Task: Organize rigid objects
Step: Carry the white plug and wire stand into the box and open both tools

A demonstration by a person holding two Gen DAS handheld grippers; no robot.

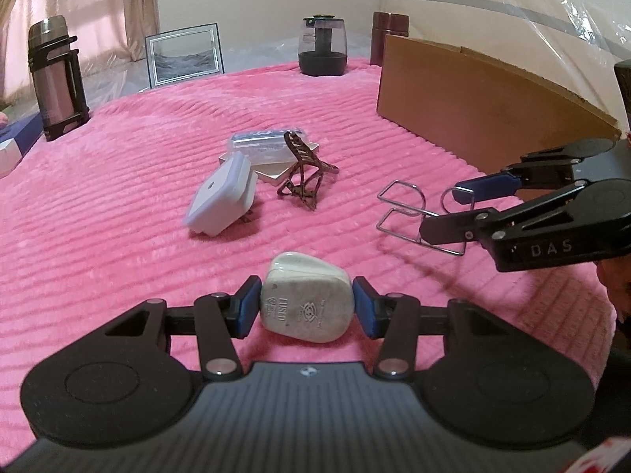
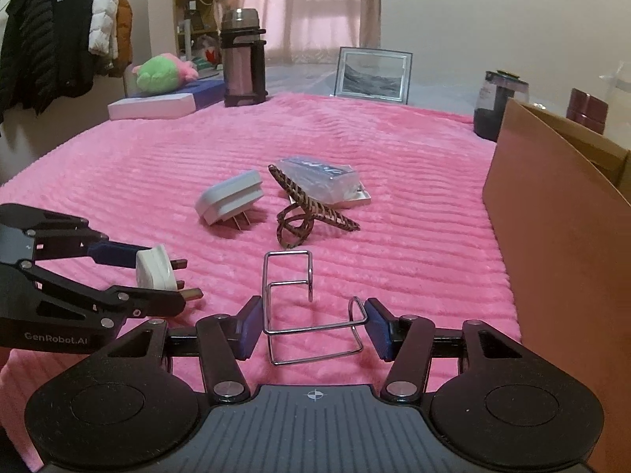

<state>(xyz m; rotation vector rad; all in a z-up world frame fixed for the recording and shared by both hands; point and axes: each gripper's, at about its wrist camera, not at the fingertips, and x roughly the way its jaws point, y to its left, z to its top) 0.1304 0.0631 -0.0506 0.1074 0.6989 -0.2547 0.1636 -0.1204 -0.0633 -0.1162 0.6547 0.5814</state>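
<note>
My left gripper [image 1: 305, 303] is shut on a white three-pin plug [image 1: 305, 299], its blue pads pressed on both sides, just above the pink blanket [image 1: 118, 216]. In the right wrist view the left gripper [image 2: 157, 280] shows the plug [image 2: 155, 274] with its pins pointing right. My right gripper [image 2: 313, 323] is shut on a bent wire holder [image 2: 292, 295], pads touching the wire at each side. From the left wrist view, that right gripper [image 1: 441, 213] and wire holder [image 1: 410, 209] sit at the right. A white square adapter [image 1: 219, 201], a brown hair claw [image 1: 303, 181] and a clear case [image 1: 264, 146] lie mid-blanket.
An open cardboard box [image 1: 473, 118] stands at the right edge of the blanket. Along the far side stand a steel thermos [image 1: 55, 79], a picture frame [image 1: 183, 55], a dark glass jar [image 1: 322, 45] and a maroon box [image 1: 388, 35]. A green plush toy [image 2: 157, 73] lies far left.
</note>
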